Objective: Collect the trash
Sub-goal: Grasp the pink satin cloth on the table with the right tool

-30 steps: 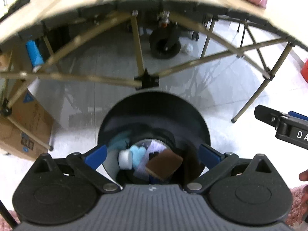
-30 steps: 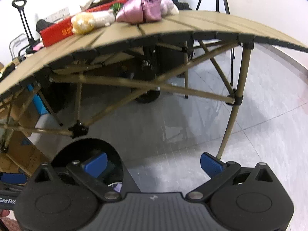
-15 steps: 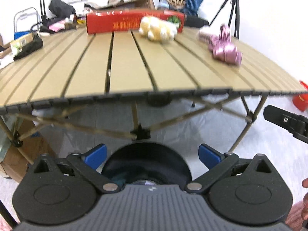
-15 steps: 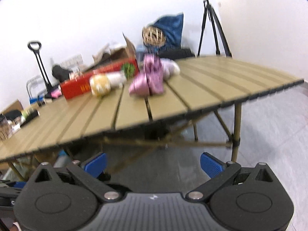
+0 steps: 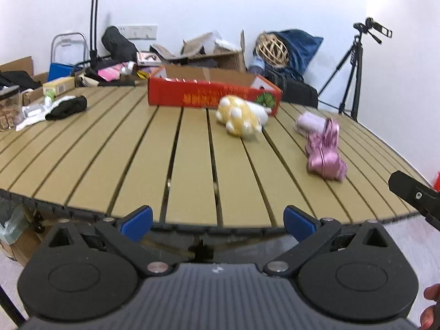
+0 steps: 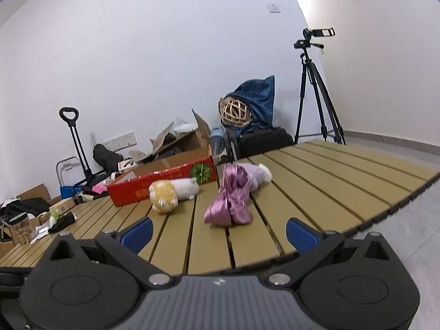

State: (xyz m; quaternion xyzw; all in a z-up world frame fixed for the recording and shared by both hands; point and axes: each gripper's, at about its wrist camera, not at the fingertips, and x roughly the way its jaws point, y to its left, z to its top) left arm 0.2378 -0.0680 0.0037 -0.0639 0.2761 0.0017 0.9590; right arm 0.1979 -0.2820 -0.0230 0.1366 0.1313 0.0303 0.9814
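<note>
Red carton (image 5: 214,97) open-topped at bench (image 5: 189,165) far edge, contents hidden | yellow plush (image 5: 238,119) and pink bundle (image 5: 326,151) just before carton | left gripper (image 5: 217,217) and right gripper (image 6: 218,232) jaws wide apart, empty

Looks like a makeshift recording room or lab, not a lived-in home: bare white walls, a camera on a tripod (image 6: 316,88) at two o'clock, a folding slatted desk (image 5: 192,165), open cardboard boxes (image 6: 178,143) and a hand trolley (image 5: 93,19) piled against the wall at eleven o'clock.
</note>
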